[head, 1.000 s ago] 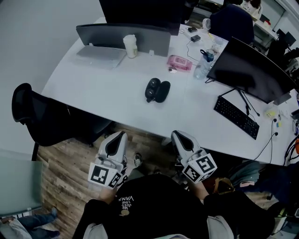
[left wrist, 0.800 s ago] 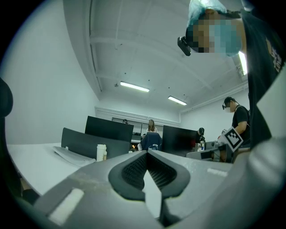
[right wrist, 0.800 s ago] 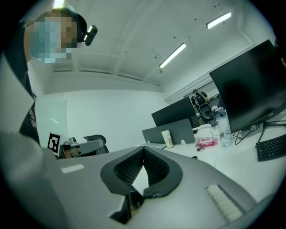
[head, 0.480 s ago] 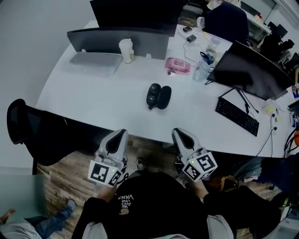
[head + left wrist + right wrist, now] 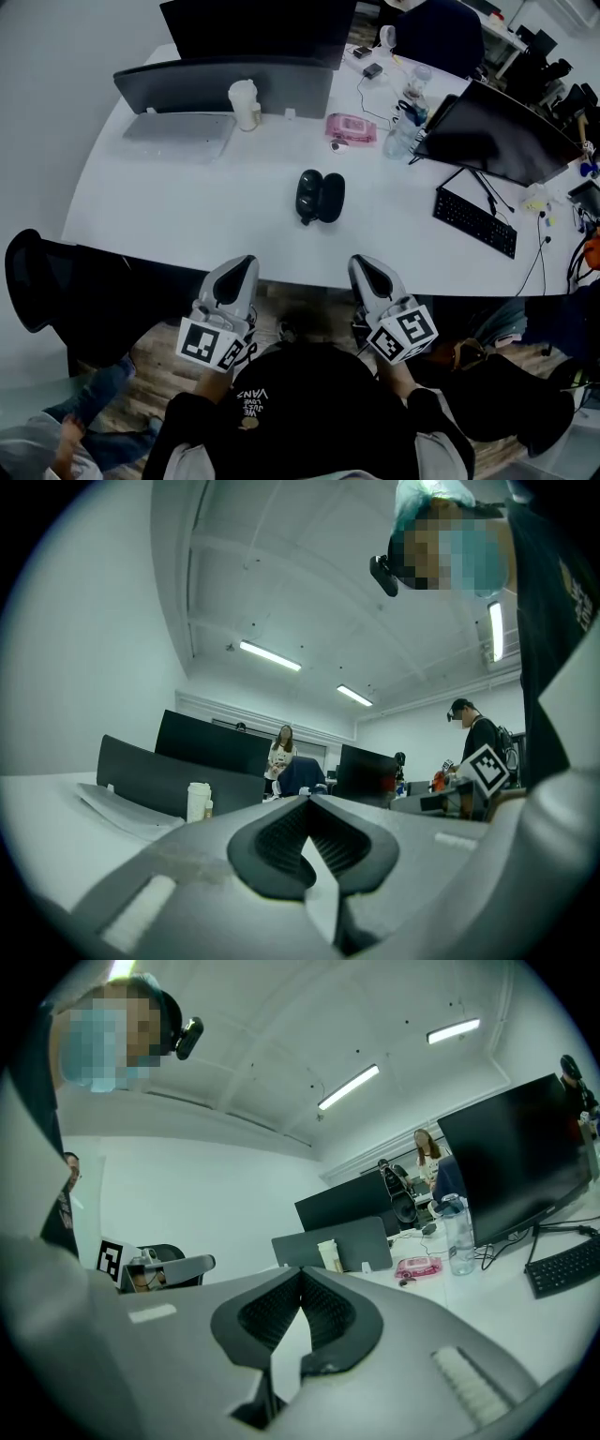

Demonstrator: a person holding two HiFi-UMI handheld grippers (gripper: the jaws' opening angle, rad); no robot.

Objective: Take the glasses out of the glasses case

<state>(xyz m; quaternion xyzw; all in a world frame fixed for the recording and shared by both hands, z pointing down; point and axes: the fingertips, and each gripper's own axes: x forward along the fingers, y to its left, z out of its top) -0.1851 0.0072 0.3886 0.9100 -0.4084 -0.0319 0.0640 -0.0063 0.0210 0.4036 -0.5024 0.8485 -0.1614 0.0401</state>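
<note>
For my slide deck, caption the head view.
Both shut, left gripper and right gripper hover before the white table; black glasses case untouched.

Open table (image 5: 187,202) surrounds the glasses case (image 5: 319,196); keyboard (image 5: 474,222) well right.

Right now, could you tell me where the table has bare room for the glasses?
Bare: the wide stretch left of the glasses case, in front of the laptop; also between case and keyboard. Crowded: around the pink pack and bottle.
</note>
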